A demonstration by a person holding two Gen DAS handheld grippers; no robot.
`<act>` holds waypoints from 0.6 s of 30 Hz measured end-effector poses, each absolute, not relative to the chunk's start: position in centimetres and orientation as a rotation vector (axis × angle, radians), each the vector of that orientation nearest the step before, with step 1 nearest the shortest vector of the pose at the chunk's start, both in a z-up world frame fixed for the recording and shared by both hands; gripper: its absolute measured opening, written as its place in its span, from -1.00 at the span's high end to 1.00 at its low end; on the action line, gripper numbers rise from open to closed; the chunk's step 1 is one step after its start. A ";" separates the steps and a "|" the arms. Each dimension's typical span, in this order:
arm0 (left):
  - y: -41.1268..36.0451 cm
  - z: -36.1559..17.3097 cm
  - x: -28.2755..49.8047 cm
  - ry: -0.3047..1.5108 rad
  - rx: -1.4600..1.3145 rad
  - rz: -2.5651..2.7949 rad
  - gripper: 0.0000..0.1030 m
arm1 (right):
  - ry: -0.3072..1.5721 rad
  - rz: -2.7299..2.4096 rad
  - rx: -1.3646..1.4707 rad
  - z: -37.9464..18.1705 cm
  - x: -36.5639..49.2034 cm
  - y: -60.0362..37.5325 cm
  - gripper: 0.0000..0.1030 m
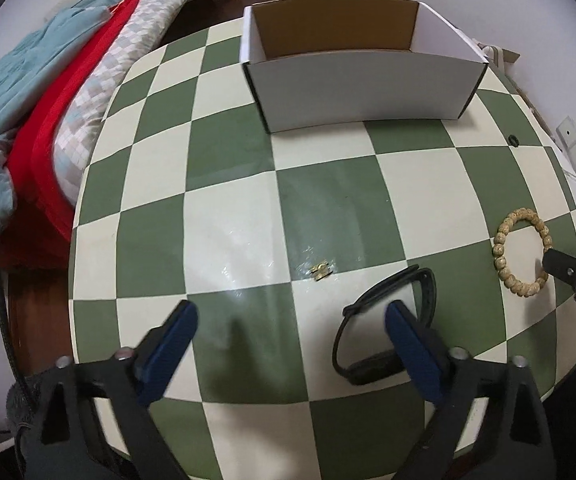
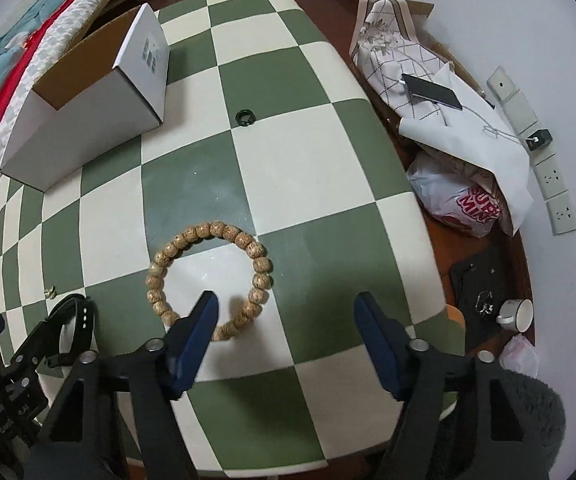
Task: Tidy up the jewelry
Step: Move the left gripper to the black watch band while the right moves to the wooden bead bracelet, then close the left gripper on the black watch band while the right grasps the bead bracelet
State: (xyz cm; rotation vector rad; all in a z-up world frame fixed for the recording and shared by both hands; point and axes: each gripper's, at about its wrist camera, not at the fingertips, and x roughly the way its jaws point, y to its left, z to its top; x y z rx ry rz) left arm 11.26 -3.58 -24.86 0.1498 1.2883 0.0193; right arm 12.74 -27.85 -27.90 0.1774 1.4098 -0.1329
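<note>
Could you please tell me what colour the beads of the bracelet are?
Light tan with dark speckles; the beaded bracelet shows best in the right wrist view.

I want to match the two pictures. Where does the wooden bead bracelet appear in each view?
Left wrist view: the wooden bead bracelet lies near the right edge, on the checkered table.
Right wrist view: the bracelet lies below the centre, just ahead of the jaws.
Shared landmark: the white cardboard box, at top centre in the left view and at upper left in the right view.
</note>
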 end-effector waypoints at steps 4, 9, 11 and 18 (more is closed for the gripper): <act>-3.7 -25.0 11.5 1.291 0.144 0.003 -0.33 | 1.426 -0.125 0.164 -28.6 13.3 -27.3 -0.08; -4.2 -24.9 11.6 1.289 0.133 -0.038 0.37 | 1.424 -0.128 0.100 -28.9 13.7 -26.1 -0.08; -4.5 -24.9 11.6 1.292 0.129 -0.056 0.63 | 1.411 -0.124 0.083 -28.9 13.7 -25.8 -0.08; -5.6 -24.9 11.2 1.274 0.170 -0.074 0.87 | 1.395 -0.093 0.048 -28.7 13.6 -24.9 0.25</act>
